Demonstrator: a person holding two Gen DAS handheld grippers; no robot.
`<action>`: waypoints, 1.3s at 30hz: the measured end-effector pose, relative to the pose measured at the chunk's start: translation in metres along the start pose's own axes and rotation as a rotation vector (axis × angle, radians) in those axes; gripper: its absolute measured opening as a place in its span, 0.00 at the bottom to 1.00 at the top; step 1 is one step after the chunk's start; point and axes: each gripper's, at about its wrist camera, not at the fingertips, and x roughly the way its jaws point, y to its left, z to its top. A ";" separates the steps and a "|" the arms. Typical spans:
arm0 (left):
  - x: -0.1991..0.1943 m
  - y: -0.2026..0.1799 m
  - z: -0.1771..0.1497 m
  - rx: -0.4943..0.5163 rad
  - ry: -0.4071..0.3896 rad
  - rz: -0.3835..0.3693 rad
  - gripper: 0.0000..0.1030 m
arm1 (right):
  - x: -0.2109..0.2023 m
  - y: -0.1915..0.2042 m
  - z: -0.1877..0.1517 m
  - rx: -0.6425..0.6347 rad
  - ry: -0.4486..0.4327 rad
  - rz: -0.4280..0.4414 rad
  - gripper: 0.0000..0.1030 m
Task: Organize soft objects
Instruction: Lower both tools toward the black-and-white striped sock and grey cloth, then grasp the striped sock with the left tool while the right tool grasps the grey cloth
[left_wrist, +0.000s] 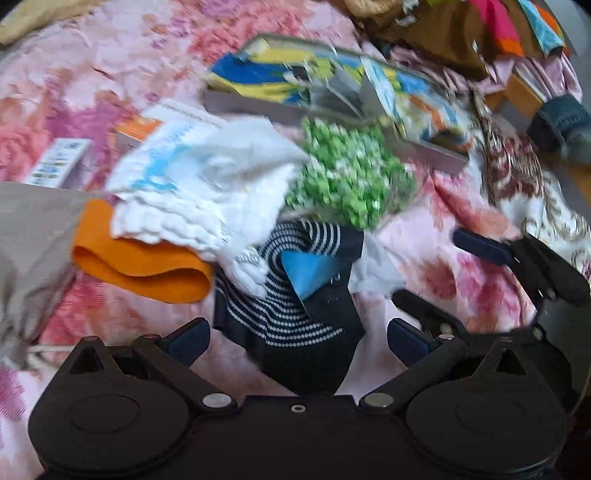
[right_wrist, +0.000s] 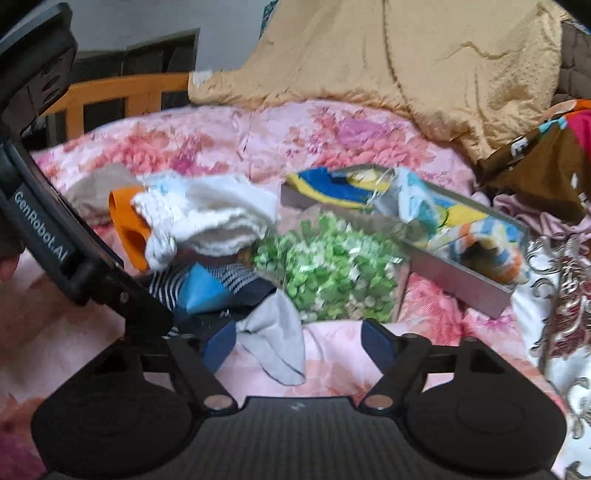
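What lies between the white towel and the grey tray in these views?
A green-and-white patterned cloth fills the stretch between the white towel and the grey tray; both wrist views show it, the right one more clearly.

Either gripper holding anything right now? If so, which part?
Nothing held. Left gripper open above the striped navy sock; right gripper open, with the grey sock between its fingers, ungripped.

Right claw (right_wrist: 297, 349) open over grey sock (right_wrist: 277, 347), green cloth (right_wrist: 332, 273), metal tray (right_wrist: 461, 273), floral bedspread (right_wrist: 258, 140)
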 end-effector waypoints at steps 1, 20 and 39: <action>0.006 0.002 0.001 0.011 0.017 0.000 0.98 | 0.004 0.000 -0.001 -0.005 0.010 0.010 0.74; 0.056 0.020 0.019 -0.035 0.038 -0.001 0.97 | 0.042 -0.006 -0.002 0.050 0.056 0.080 0.60; 0.048 0.000 0.026 -0.054 0.050 0.113 0.65 | 0.031 -0.004 0.001 0.046 0.045 0.111 0.13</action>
